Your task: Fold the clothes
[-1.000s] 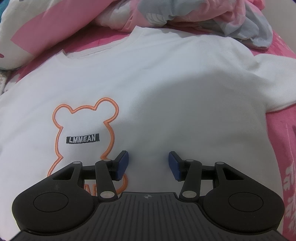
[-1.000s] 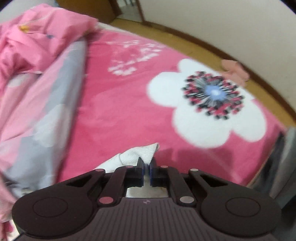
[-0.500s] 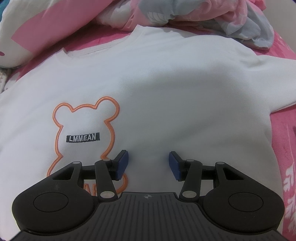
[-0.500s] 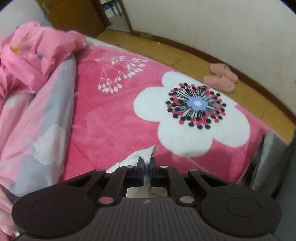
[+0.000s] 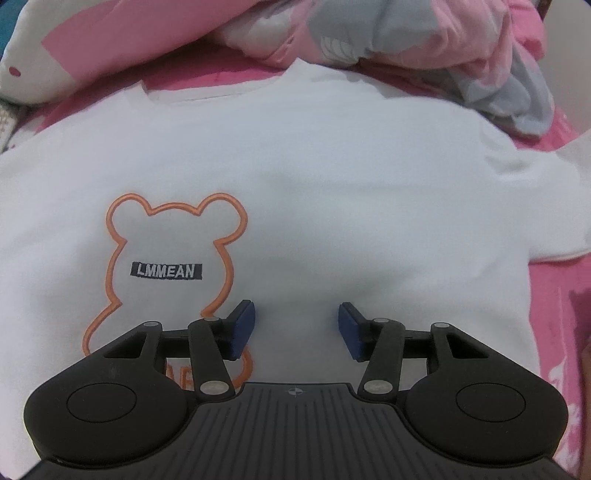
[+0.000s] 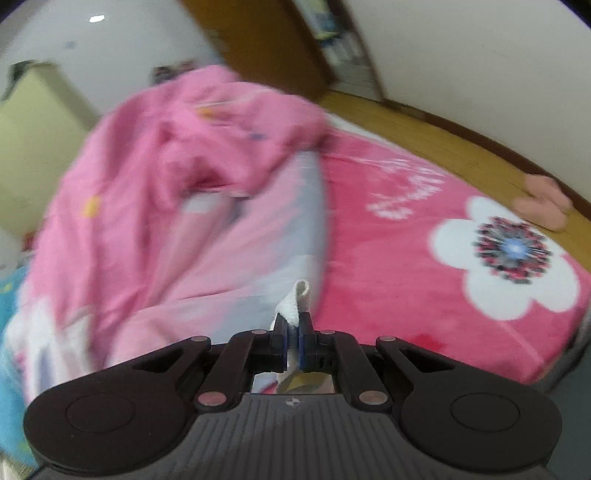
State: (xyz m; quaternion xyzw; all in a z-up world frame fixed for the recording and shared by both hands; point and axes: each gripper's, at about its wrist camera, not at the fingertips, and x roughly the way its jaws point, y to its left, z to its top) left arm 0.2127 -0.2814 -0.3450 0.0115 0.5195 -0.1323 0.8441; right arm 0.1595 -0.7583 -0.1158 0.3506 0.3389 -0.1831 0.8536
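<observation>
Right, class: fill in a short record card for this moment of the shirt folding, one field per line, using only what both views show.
garment: white T-shirt lying flat, front up
print: orange bear outline, label reads LMMEAN
surface: pink blanket with a white flower
left gripper: open, over the shirt's lower part
right gripper: shut on a white fabric edge
behind shirt: rumpled pink and grey bedding

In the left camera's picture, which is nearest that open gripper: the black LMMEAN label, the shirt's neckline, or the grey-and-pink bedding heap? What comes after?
From the left gripper, nearest first:
1. LMMEAN label, just ahead, to the left, on the white shirt.
2. Neckline, farther up, left of centre.
3. Bedding heap, beyond the shirt's top edge, upper right.
</observation>
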